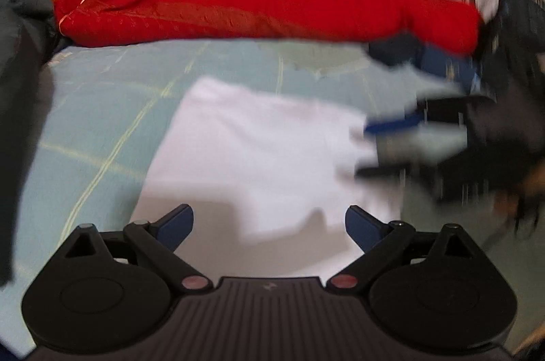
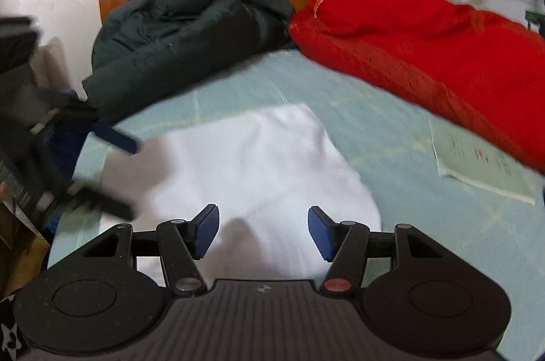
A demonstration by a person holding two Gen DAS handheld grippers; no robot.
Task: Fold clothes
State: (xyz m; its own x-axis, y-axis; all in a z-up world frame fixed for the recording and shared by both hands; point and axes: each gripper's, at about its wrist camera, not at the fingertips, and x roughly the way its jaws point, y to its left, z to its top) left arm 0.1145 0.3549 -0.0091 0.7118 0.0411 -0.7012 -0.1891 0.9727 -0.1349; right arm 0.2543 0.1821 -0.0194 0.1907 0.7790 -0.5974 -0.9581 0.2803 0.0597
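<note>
We held both grippers, left gripper (image 1: 269, 228) and right gripper (image 2: 262, 231), fingers wide and empty, over the white cloth (image 1: 259, 150) on the bed (image 1: 102, 109), ready to fold it.

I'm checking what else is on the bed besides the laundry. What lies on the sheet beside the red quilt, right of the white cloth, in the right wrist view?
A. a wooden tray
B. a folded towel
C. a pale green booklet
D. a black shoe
C: a pale green booklet lies flat on the sheet beside the red quilt, right of the white cloth.
</note>
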